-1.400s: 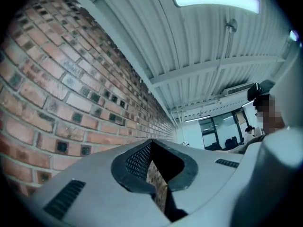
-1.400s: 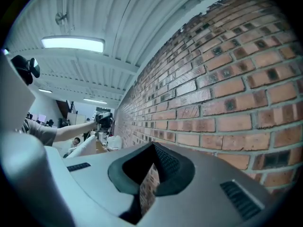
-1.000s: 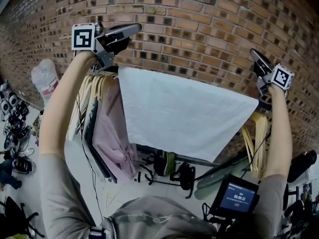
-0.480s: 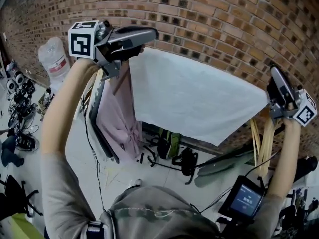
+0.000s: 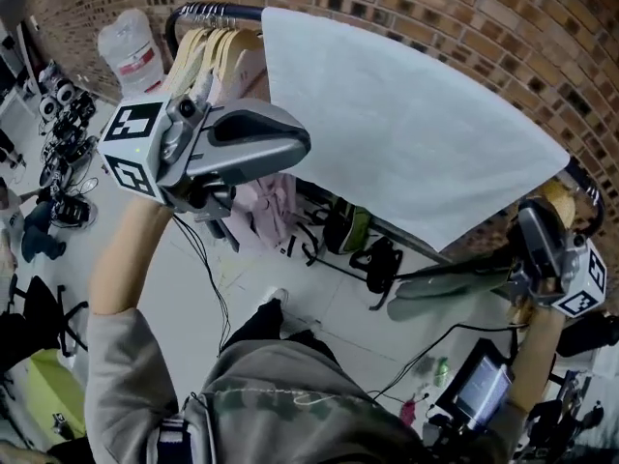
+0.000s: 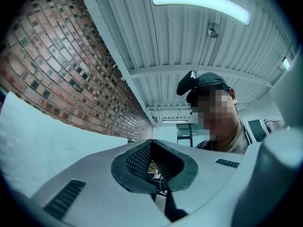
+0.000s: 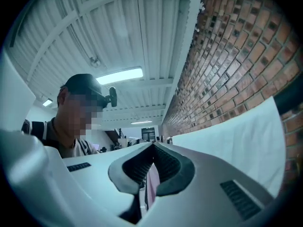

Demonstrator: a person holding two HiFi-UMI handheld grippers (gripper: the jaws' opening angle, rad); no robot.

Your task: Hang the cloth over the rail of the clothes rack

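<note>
A white cloth [image 5: 406,133] hangs draped over the black rail [image 5: 198,10] of the clothes rack, in front of the brick wall. My left gripper [image 5: 304,144] is below and to the left of the cloth's left edge, jaws shut, nothing in them. My right gripper [image 5: 529,213] is under the cloth's lower right corner, apart from it, also shut and empty. The left gripper view shows the closed jaws [image 6: 154,148] with the cloth [image 6: 42,145] off to the left. In the right gripper view the jaws [image 7: 152,151] are closed, and the cloth [image 7: 236,141] is at the right.
Wooden hangers [image 5: 208,51] and a pink garment [image 5: 266,196] hang on the rail left of the cloth. A large water bottle [image 5: 131,46] stands at the rack's left end. Bags [image 5: 372,259] and cables lie on the floor below. A small screen [image 5: 479,385] is at the lower right.
Both grippers have dropped down and back towards me, away from the cloth's top corners. The cloth stays draped on the rail.
</note>
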